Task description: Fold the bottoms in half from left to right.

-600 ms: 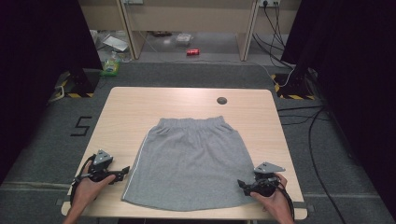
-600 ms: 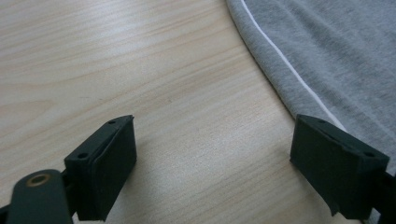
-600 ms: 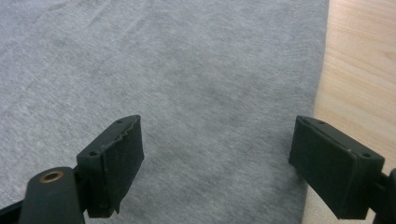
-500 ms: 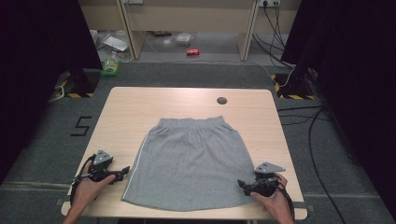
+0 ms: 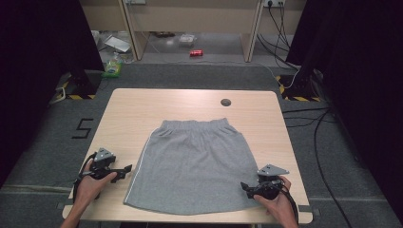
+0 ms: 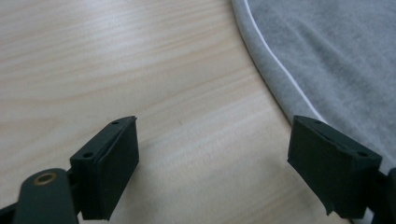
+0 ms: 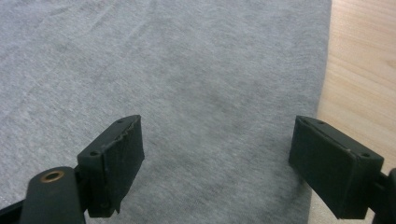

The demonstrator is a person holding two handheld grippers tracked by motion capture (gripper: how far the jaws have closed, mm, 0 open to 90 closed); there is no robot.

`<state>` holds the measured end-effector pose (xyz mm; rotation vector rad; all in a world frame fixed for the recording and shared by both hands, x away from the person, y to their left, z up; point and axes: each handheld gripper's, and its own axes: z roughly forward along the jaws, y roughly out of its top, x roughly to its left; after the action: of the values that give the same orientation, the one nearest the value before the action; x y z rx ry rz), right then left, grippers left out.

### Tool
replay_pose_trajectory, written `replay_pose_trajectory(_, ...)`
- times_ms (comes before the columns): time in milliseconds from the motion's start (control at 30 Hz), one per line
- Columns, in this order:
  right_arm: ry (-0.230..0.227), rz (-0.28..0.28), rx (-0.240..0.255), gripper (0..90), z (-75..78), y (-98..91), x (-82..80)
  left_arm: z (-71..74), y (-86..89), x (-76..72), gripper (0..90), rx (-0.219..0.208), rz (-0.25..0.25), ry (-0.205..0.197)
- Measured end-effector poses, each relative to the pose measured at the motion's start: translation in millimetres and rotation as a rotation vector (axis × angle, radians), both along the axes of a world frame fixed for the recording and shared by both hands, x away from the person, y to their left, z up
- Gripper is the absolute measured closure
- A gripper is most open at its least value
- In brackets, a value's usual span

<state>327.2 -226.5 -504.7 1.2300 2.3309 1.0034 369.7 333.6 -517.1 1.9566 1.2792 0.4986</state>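
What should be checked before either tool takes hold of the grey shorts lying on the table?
1. Grey fabric shorts with a white side stripe lie flat, waistband away from the person: ok.
2. Left tool open, nothing between its jaws: ok.
3. Right tool open, nothing gripped: ok.
4. Left tool at the fabric: not ok, it is over bare light wooden table, beside the striped edge.
5. Right tool at the fabric: ok, jaws over the right edge.
6. Contact between jaws and cloth: cannot tell.

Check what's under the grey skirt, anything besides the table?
The grey skirt lies flat on the wooden table, whose bare wood shows all around it. No lump shows through the cloth, but whatever lies beneath is covered.
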Motion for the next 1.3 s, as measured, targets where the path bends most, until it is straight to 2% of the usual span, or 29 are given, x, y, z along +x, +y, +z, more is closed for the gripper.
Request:
replay_pose_trajectory(167, -0.006, -0.001, 0.003, 17.9, 1.2, 0.2, -0.8, 8.7, -3.4, 13.7, 18.9, -0.032, 0.0, -0.01)
replay_pose_trajectory(200, -0.008, 0.001, 0.003, 17.9, 1.3, 0.2, -1.0, 11.8, -5.8, 23.5, 19.1, -0.055, -0.002, -0.001)
replay_pose_trajectory(233, -0.009, 0.003, 0.001, 17.9, 1.7, 0.2, -1.2, 11.8, -5.8, 23.5, 19.7, -0.055, -0.002, -0.001)
replay_pose_trajectory(467, -0.007, 0.006, 0.006, 18.2, 0.9, 0.0, -0.4, 17.7, -18.1, 61.1, 24.1, -0.119, -0.011, 0.037)
replay_pose_trajectory(633, -0.006, 0.004, 0.007, 18.4, 0.6, -0.4, 0.0, 22.5, -29.9, 79.4, 27.9, -0.106, -0.021, 0.04)
replay_pose_trajectory(967, -0.002, 0.002, 0.009, 18.6, 0.5, 0.9, 0.1, 32.2, -52.3, 106.4, 32.5, -0.116, -0.047, 0.038)
replay_pose_trajectory(1000, -0.002, 0.005, 0.01, 18.7, 0.1, 0.8, 0.3, 35.0, -56.0, 113.0, 34.3, -0.123, -0.045, 0.04)
replay_pose_trajectory(1067, 0.0, 0.009, 0.007, 18.7, -0.5, 0.5, 1.3, 35.8, -58.4, 116.0, 37.0, -0.128, -0.047, 0.045)
replay_pose_trajectory(1300, 0.003, 0.011, 0.004, 18.8, -1.2, 1.1, 1.3, 35.6, -77.6, 134.5, 41.6, -0.111, -0.058, 0.074)
